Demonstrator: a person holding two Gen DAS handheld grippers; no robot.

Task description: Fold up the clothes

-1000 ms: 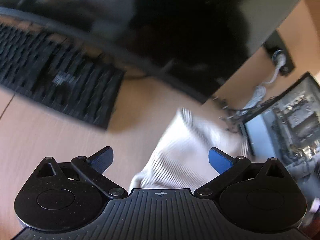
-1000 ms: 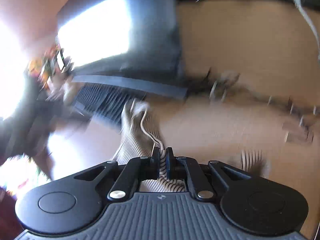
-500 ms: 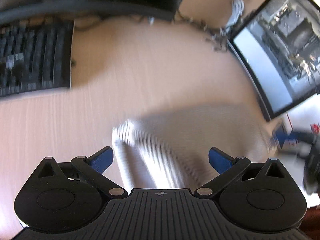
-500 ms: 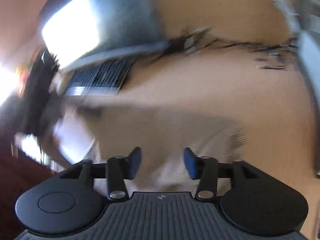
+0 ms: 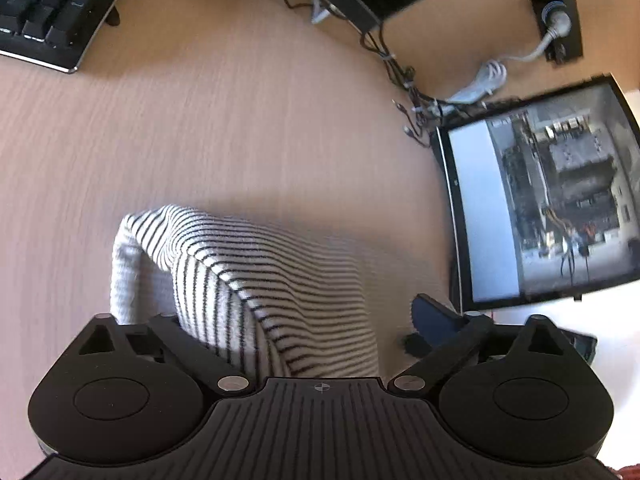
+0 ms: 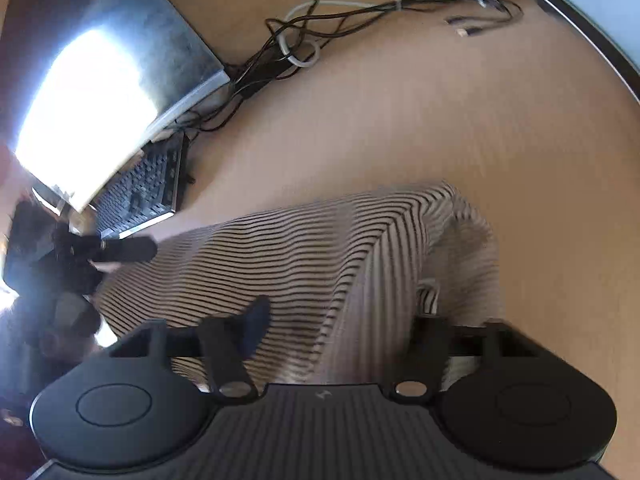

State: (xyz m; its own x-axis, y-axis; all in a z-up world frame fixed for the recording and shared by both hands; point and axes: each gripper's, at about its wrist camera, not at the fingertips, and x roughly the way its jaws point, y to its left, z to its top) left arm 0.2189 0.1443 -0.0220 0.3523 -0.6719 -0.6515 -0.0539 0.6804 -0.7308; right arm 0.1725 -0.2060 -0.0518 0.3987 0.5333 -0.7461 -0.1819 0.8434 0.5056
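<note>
A white garment with thin black stripes lies bunched on the wooden desk, right in front of both grippers. My left gripper is open, its jaws wide apart over the cloth; the left finger is hidden by the fabric, and the blue right pad shows. In the right wrist view the same garment spreads across the desk. My right gripper is open above it, its blue left pad resting near the cloth; the right finger is hidden behind a fold.
A black keyboard sits at the back left, a monitor base and tangled cables at the back. A glass-sided computer case stands at the right. In the right wrist view, cables and the keyboard lie beyond the garment.
My right gripper, shut on the striped cloth a second ago, has opened and let it go. The garment has dropped onto the desk. Both grippers have swung down over it.
</note>
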